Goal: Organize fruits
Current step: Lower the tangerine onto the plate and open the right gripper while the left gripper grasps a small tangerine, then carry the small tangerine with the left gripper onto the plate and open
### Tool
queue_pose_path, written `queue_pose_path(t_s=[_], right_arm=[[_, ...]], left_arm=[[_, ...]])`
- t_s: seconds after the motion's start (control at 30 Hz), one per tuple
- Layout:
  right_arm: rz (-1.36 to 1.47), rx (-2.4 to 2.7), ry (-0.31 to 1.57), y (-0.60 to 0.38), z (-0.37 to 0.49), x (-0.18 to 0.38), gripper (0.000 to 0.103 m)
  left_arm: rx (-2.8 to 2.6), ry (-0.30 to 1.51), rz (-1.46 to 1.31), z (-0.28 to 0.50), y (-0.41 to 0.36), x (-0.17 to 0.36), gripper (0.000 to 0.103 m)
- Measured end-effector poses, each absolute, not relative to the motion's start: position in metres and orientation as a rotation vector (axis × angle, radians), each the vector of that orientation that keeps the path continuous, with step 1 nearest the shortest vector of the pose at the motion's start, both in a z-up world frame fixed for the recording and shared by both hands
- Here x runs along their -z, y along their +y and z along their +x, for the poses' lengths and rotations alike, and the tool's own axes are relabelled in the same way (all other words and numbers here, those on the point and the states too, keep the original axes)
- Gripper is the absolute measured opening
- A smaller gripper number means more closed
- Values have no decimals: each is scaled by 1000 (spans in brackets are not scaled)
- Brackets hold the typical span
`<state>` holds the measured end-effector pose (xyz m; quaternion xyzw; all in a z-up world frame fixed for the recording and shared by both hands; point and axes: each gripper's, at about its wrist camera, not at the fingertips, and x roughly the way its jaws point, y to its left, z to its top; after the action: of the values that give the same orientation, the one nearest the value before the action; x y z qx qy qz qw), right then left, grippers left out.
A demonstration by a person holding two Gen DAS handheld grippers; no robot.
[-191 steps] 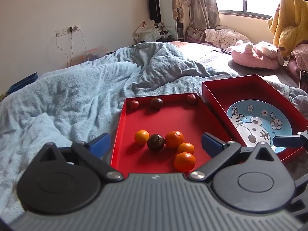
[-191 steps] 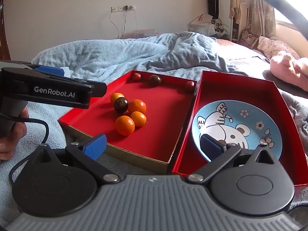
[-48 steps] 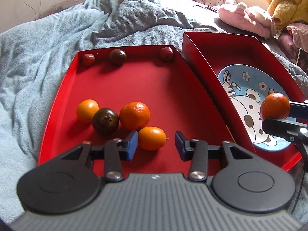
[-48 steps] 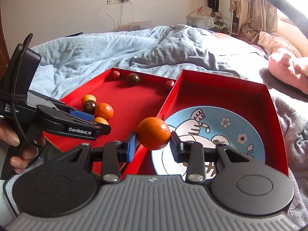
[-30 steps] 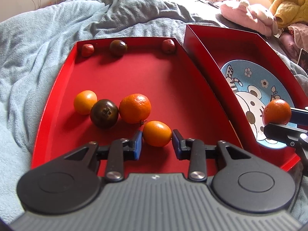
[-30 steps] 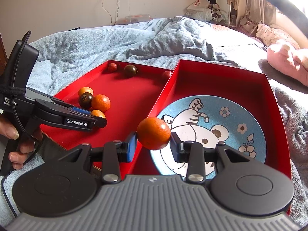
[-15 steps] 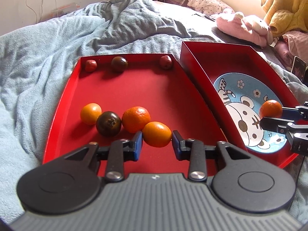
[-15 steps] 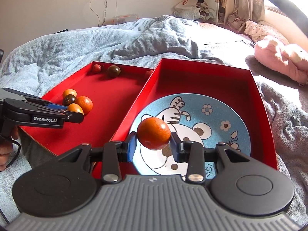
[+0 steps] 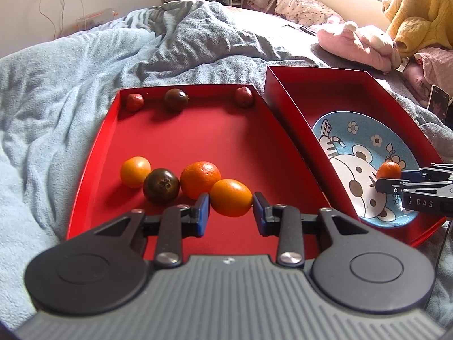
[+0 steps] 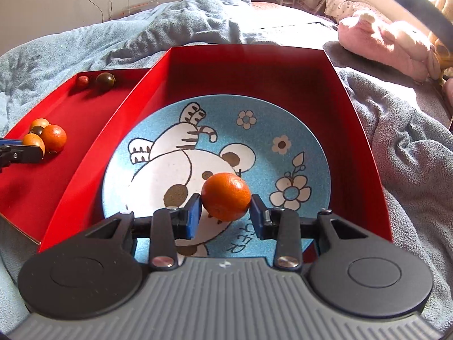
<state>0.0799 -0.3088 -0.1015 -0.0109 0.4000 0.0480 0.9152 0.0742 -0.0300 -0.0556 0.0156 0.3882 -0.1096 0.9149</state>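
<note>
Left claw (image 9: pixel 231 205) clamped across oval orange (image 9: pixel 231 197), long axis sideways; right claw (image 10: pixel 225 208) gripping round orange (image 10: pixel 226 196).

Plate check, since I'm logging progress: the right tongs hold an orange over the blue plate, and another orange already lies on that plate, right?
Not quite. The right tongs do hold an orange over the blue plate, but the right wrist view shows no other fruit on it.

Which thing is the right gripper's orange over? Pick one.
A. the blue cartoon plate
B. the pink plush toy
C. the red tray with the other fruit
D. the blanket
A: in the right wrist view the right gripper is shut on the orange, with the blue cartoon plate directly behind it.
</note>
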Motion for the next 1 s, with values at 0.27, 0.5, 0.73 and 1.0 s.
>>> queue_pose_path(t_s=[0.27, 0.5, 0.73, 1.0], right_arm=[[-19, -95, 808, -308, 86, 104, 43], [17, -104, 760, -310, 77, 94, 79], [-2, -152, 715, -304, 50, 75, 81], [-38, -165, 689, -304, 16, 69, 81]], left_arm=[[237, 783, 32, 72, -31, 53, 36], [248, 763, 37, 70, -34, 49, 36], [269, 749, 58, 70, -40, 43, 36], [346, 725, 53, 68, -68, 27, 36]])
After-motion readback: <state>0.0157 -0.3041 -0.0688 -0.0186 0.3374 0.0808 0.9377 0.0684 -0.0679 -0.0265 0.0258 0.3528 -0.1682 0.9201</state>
